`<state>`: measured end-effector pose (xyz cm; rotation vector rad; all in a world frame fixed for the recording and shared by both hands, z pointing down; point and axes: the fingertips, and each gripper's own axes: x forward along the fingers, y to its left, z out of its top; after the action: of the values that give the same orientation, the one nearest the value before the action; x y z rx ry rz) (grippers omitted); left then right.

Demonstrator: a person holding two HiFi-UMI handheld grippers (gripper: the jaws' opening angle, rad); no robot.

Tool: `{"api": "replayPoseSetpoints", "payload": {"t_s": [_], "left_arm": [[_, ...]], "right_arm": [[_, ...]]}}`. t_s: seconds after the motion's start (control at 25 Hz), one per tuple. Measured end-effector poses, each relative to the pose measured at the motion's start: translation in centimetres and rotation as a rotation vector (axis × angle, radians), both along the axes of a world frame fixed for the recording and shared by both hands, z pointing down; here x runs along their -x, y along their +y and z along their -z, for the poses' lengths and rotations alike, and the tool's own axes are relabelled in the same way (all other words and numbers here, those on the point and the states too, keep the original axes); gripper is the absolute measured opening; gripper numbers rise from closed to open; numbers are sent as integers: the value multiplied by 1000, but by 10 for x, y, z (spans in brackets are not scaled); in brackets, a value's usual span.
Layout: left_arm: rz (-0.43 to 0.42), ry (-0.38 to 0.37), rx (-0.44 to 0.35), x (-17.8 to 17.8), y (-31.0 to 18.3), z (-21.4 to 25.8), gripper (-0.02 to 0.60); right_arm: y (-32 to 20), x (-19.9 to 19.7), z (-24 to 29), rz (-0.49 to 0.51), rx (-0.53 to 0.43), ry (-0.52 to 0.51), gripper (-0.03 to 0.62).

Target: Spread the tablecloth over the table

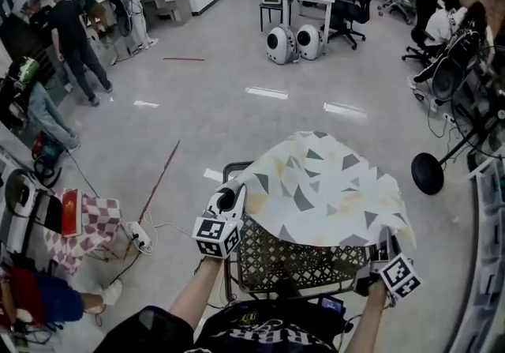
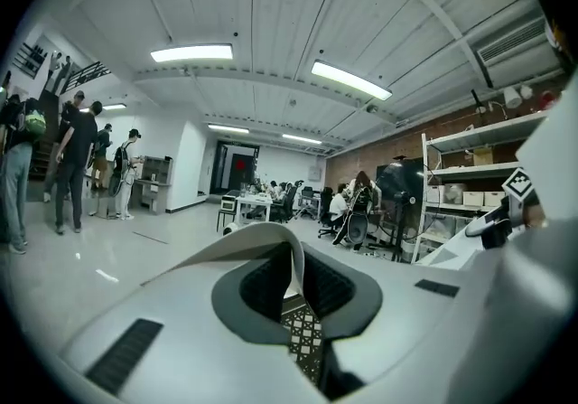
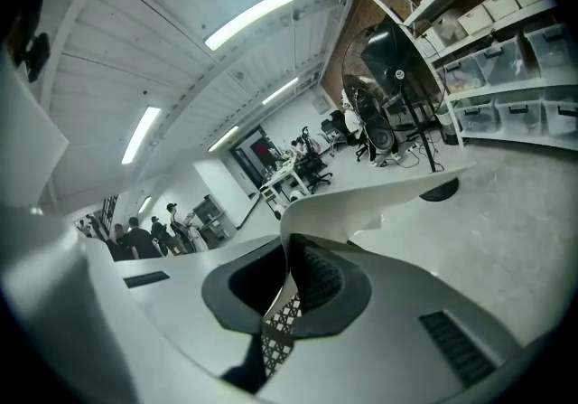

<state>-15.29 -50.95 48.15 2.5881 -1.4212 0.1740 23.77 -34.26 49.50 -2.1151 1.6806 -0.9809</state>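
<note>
in the head view the tablecloth (image 1: 331,185), pale with grey and yellowish triangles, lies domed over the far and middle part of the table (image 1: 272,260), whose dark lattice top shows bare along the near side. the left gripper (image 1: 234,190) is at the cloth's near left corner and the right gripper (image 1: 384,244) at its near right corner, both low by the table's near edge, close to the person's body. the cloth's far edge hangs over the far side, while the near edge is held above the lattice rather than resting on it. in the left gripper view the left gripper (image 2: 293,289) is clenched on the tablecloth (image 2: 230,253): a thin white fold runs up from between its dark pads and curves away to the left, and the table (image 2: 305,339) lattice shows through the gap below. in the right gripper view the right gripper (image 3: 291,280) is likewise clamped on the tablecloth (image 3: 388,194), which fans off to the right from its pads, with the table (image 3: 278,328) lattice under them. by my reading the spreading is mostly done: the cloth is opened out and over the top. what is left is to draw the near edge down over the bare strip, let both corners go, and flatten the bulge.
</note>
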Motion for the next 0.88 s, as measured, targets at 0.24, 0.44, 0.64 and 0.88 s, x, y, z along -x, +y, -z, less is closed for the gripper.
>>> {"api": "replayPoseSetpoints", "payload": {"t_s": [0.24, 0.44, 0.64, 0.88], "left_arm": [[-28, -45, 31, 39, 81, -34, 25], [2, -70, 85, 61, 118, -43, 23], [55, -31, 193, 79, 149, -73, 23], [54, -31, 317, 100, 202, -115, 21]], "right_arm": [[66, 63, -45, 56, 98, -3, 17], [88, 82, -49, 112, 157, -4, 17], [107, 82, -55, 139, 216, -15, 17], [141, 115, -75, 192, 318, 27, 17]]}}
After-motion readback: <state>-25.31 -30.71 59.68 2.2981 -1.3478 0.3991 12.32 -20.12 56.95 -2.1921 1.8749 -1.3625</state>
